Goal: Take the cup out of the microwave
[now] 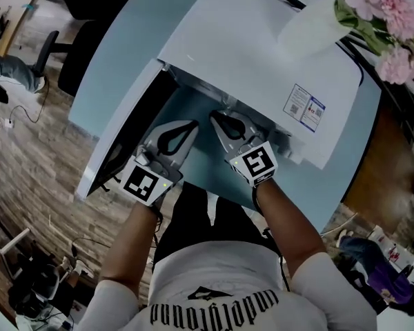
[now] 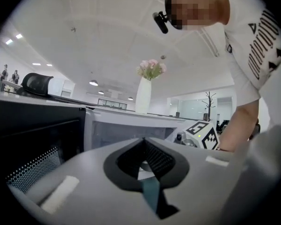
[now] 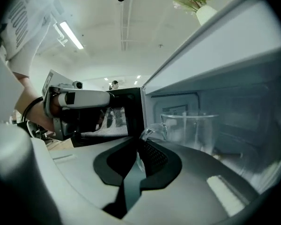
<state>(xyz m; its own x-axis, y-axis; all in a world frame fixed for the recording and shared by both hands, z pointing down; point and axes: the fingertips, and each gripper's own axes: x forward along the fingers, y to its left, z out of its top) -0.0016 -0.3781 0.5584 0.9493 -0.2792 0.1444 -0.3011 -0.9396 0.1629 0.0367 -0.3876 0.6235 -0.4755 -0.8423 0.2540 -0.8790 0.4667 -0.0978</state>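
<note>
— Right gripper [image 3: 138,143] pinches the cup [image 3: 189,129] by its handle [image 3: 151,131]; the cup is inside the microwave [image 3: 243,50].
— Risky (left gripper [image 2: 144,142] is clenched, empty): glass could pivot in that thin pinch and clip the wall.

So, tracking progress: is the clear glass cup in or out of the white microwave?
In: the clear glass cup is upright inside the white microwave, its walls around it.

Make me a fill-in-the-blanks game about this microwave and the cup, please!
1. The clear glass cup is inside the open white ___.
2. The right gripper has its jaws shut on the cup's curved ___.
3. The tall white vase on top holds ___ flowers.
Missing words: microwave; handle; pink.
</note>
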